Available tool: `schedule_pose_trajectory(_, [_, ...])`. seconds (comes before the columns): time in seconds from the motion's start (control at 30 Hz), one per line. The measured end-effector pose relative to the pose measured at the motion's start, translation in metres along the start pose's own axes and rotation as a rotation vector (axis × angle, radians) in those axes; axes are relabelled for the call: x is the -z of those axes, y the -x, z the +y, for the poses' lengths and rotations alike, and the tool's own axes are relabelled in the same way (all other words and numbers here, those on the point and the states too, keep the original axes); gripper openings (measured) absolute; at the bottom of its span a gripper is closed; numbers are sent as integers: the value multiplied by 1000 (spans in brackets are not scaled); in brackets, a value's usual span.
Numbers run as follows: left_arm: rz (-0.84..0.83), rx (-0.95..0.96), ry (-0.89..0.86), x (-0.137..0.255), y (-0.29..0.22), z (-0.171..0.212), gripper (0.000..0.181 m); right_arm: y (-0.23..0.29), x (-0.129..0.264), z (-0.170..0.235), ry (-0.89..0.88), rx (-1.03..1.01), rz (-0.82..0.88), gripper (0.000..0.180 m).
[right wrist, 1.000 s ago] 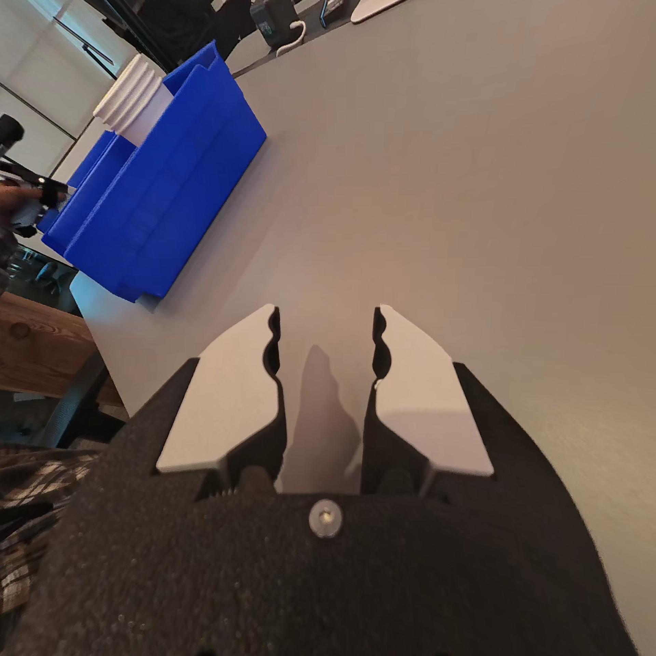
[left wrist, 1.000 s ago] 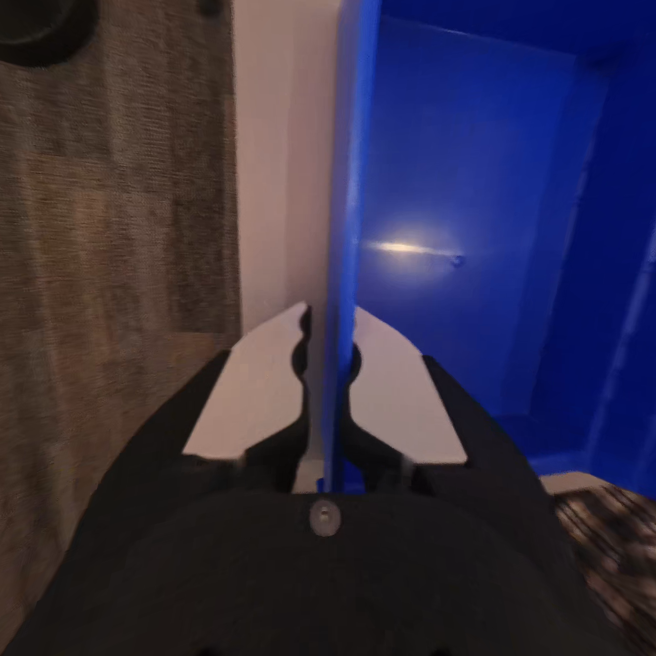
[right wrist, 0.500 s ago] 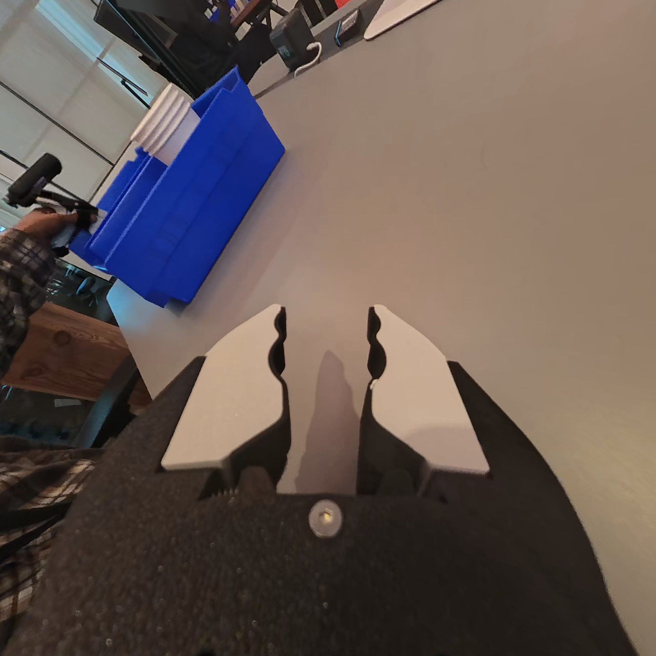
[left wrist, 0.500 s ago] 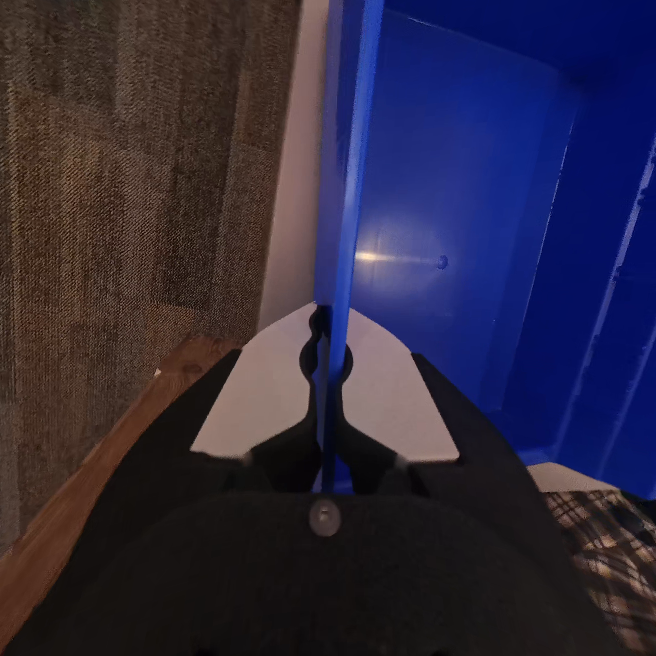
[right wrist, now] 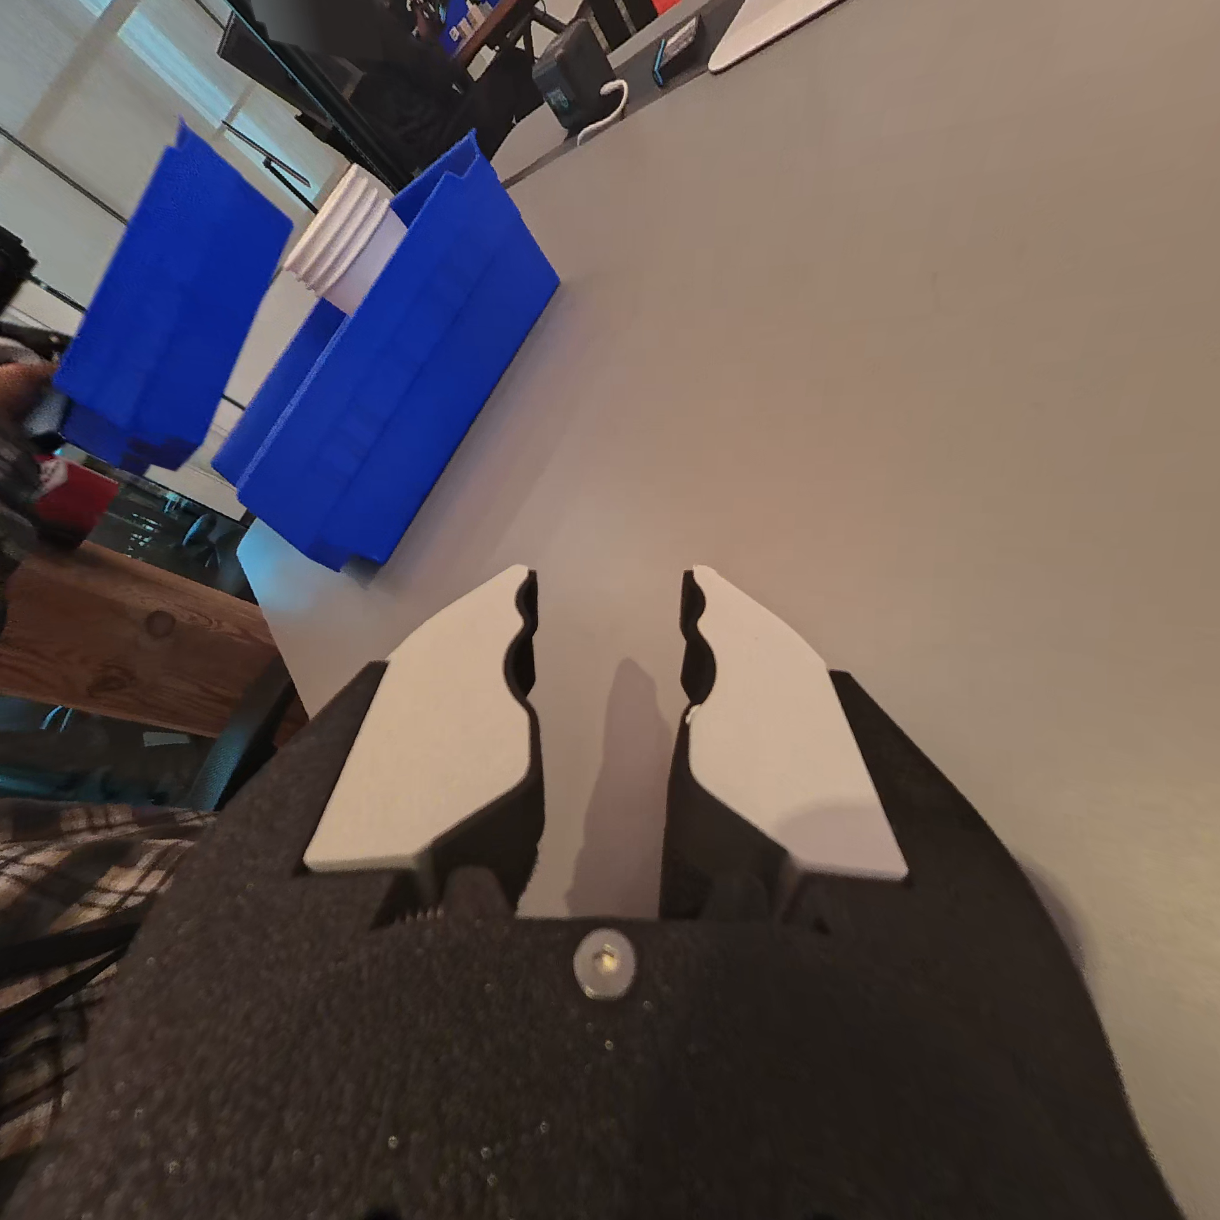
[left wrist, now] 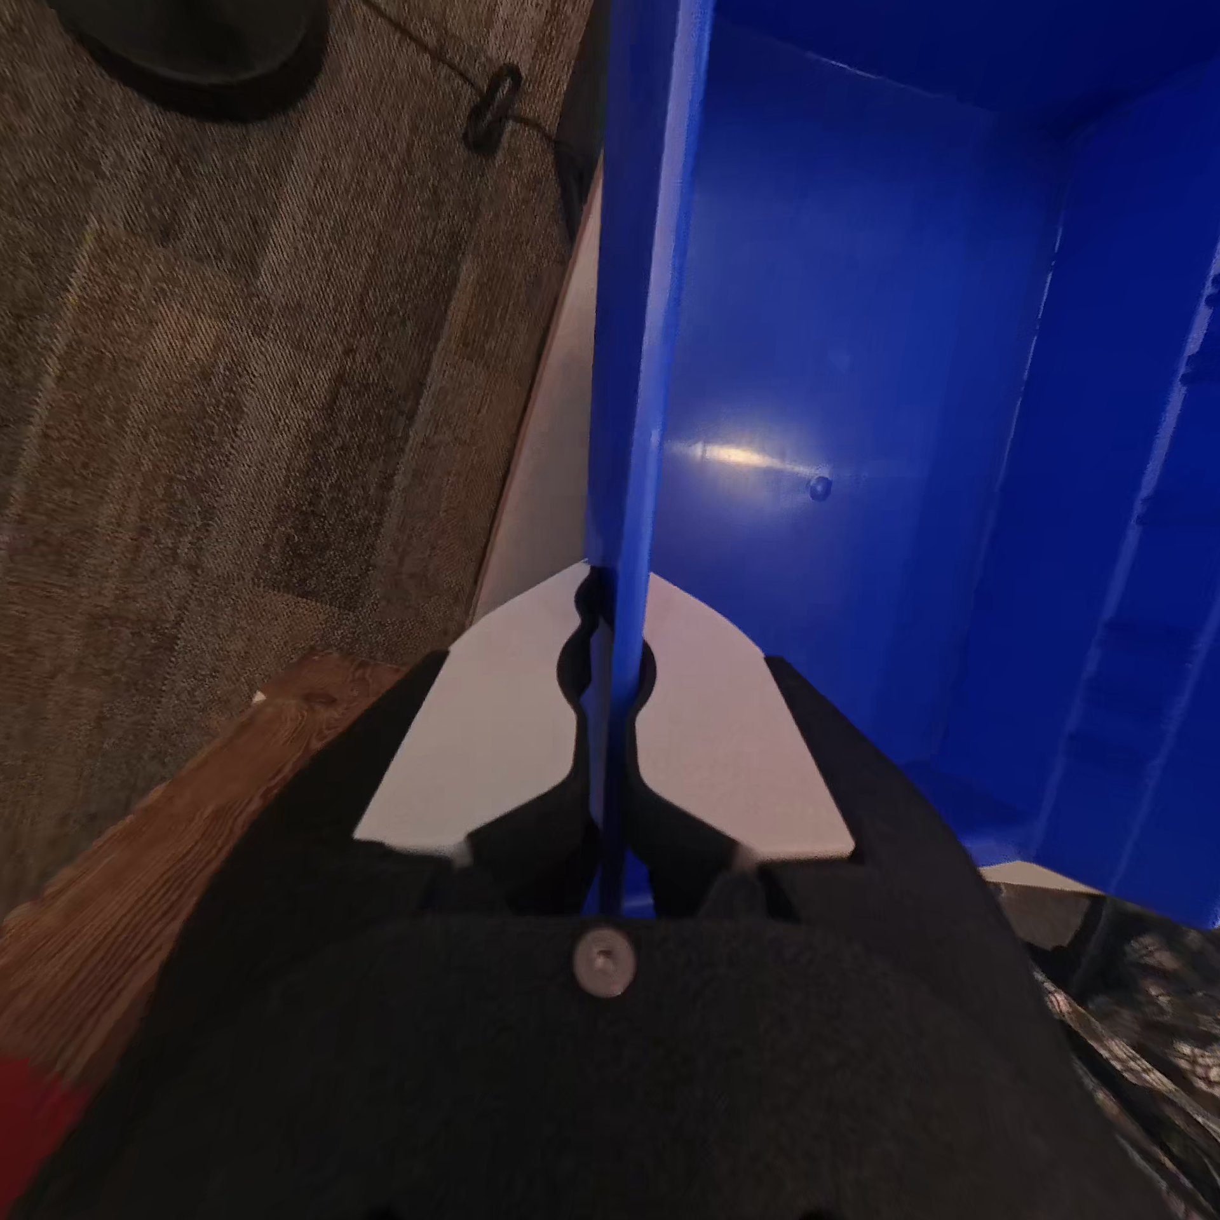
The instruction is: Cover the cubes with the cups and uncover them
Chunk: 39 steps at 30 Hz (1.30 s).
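My left gripper point(left wrist: 614, 581) is shut on the side wall of a blue bin point(left wrist: 650, 330), whose inside shows nothing in it. In the right wrist view this bin point(right wrist: 171, 297) hangs tilted in the air at the far left. A second blue bin point(right wrist: 396, 409) stands on the grey table point(right wrist: 891, 396) and holds a stack of white cups point(right wrist: 343, 244). My right gripper point(right wrist: 607, 581) is open and empty, low over the table, to the right of the bins. No cubes are in view.
A wooden bench point(right wrist: 119, 634) stands beside the table's left edge, over brown carpet point(left wrist: 231, 396). A black device with a white cable point(right wrist: 574, 86) and a grey pad point(right wrist: 772, 26) lie at the table's far edge. A plaid sleeve point(right wrist: 66, 858) is at the lower left.
My left gripper has closed on the bin wall, and that bin has risen off the table beside the bin with cups. My right gripper has stayed open, shifting slightly.
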<state>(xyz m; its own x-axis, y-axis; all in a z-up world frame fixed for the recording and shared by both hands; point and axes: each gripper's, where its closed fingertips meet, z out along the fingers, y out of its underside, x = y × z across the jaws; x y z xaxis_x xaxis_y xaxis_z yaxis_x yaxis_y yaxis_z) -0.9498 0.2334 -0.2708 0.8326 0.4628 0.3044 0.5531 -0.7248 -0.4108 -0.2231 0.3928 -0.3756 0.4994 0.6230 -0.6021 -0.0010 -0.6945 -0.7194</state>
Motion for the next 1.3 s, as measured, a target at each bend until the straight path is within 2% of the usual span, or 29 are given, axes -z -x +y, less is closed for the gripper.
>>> schedule_pose_trajectory(0.23, [39, -185, -48, 50, -112, -51, 4, 8, 8, -3, -8, 4, -1, 41])
schedule_pose_trajectory(0.43, [102, -413, -17, 48, -254, -61, 4, 18, 21, -7, -20, -2, -6, 41])
schedule_pose_trajectory(0.63, [162, -623, 70, 3, -397, -28, 4, 26, 43, -5, -53, -6, -1, 42])
schedule_pose_trajectory(0.8, [234, -692, 159, -48, -481, 21, 4, 24, 63, 1, -54, -27, 19, 42])
schedule_pose_trajectory(0.97, [200, -727, 233, -100, -521, 64, 4, 20, 85, 1, -72, -28, 50, 42])
schedule_pose_trajectory(1.3, [155, -775, 339, -188, -563, 134, 5, 11, 105, 7, -87, -56, 63, 42])
